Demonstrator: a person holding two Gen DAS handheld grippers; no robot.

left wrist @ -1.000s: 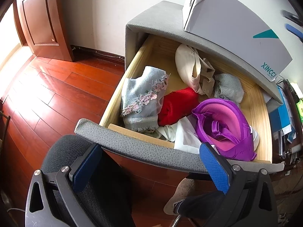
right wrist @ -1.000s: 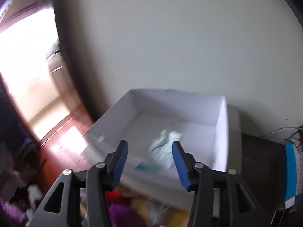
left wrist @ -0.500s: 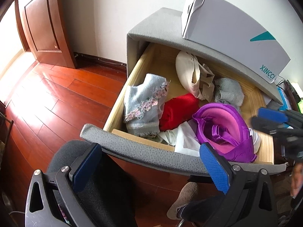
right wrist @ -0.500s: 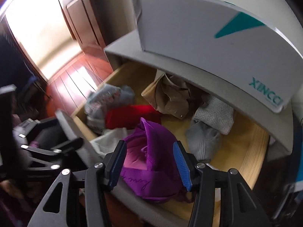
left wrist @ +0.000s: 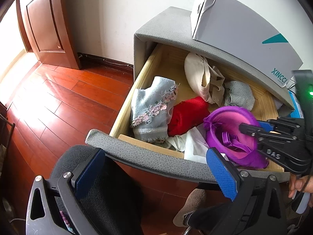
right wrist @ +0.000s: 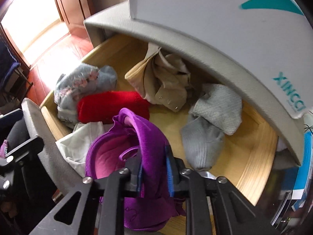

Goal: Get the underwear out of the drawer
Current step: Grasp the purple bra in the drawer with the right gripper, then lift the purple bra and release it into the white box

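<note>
1. We recorded the right gripper down in the open drawer, where half a second before it was only hovering over the purple bra with its fingers spread.
2. Its blue fingers were now nearly closed, pinching a fold of the purple bra's cup; fabric bulged above and below the pinch.
3. The purple bra lay at the drawer's front right corner, on a white garment and just beside the red garment. We judged it gripped but not yet lifted.
4. The left gripper hung outside the drawer front, above a black mesh chair, its fingers wide apart and holding nothing. Compared with a second ago it had hardly shifted.
5. Other items in the drawer were a pale blue lace piece, a beige bra and grey knit pieces, all apart from the pinch.
6. A white box sat on the cabinet top.
7. Our judgement: the grasp was made, so lifting out comes next; straps could snag the white garment.
</note>
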